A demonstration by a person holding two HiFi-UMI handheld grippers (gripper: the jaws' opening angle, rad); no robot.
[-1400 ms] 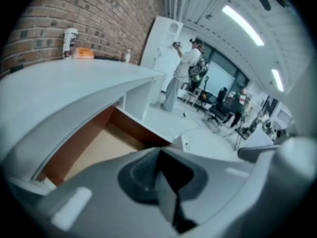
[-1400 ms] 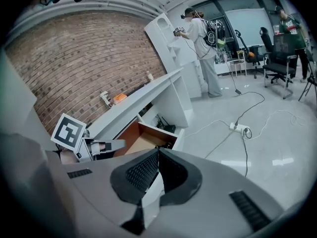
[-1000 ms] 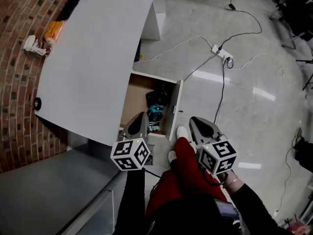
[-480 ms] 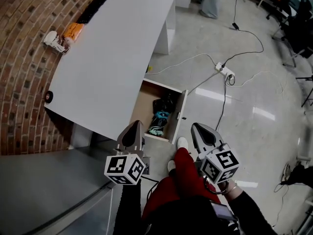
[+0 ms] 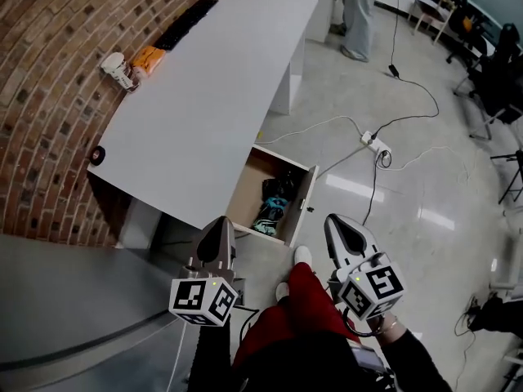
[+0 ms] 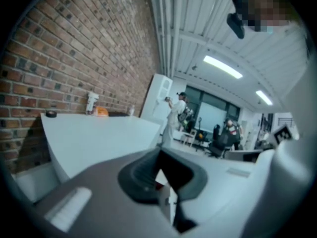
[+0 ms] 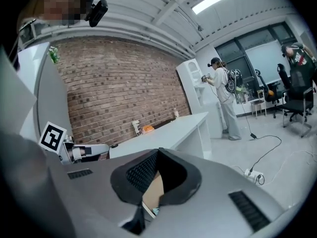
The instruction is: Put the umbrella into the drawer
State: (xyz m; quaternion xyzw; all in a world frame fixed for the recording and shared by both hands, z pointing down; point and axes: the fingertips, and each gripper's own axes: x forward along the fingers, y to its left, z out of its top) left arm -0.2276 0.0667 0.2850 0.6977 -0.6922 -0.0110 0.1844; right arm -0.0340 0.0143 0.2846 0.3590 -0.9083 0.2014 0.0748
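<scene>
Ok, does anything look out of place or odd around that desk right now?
The drawer under the white desk stands open, with dark and teal things lying inside. A power strip and its cables trail loose across the floor. Nothing looks spilled or broken.
</scene>
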